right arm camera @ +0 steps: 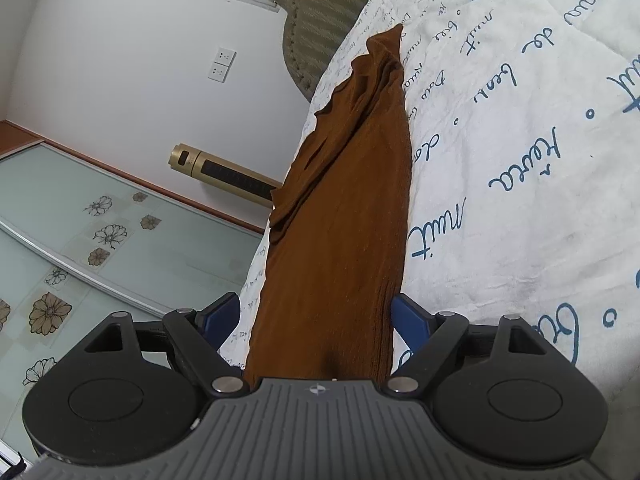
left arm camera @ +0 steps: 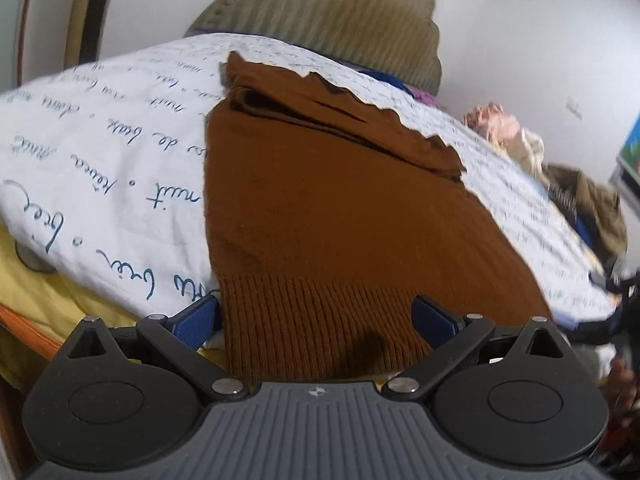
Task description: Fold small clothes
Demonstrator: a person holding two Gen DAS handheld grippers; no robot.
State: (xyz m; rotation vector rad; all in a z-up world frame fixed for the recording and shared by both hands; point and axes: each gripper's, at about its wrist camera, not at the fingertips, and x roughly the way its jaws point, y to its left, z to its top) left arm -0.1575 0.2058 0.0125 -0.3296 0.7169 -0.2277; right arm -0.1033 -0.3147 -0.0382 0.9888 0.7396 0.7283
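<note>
A brown knit sweater (left arm camera: pixel 332 200) lies flat on the white bed cover (left arm camera: pixel 100 152), which is printed with blue handwriting. The sweater's far end is folded over, with a scalloped edge. My left gripper (left arm camera: pixel 316 320) stands open at the near ribbed hem, which lies unsqueezed between its blue pads (left arm camera: pixel 196 324). In the right wrist view, which is rolled sideways, the same sweater (right arm camera: pixel 344 208) runs away along the bed cover (right arm camera: pixel 500 160). My right gripper (right arm camera: pixel 316 316) is open around the near end; its left pad is off the cloth and the right pad sits beside the edge.
An olive ribbed headboard (left arm camera: pixel 320 12) rises behind the bed. Several loose clothes (left arm camera: pixel 560 168) are piled at the right edge. A yellow sheet (left arm camera: pixel 40 292) shows under the cover. Beyond the bed edge are a gold tower appliance (right arm camera: pixel 224 172), a flowered sliding door (right arm camera: pixel 80 240) and a wall socket (right arm camera: pixel 222 64).
</note>
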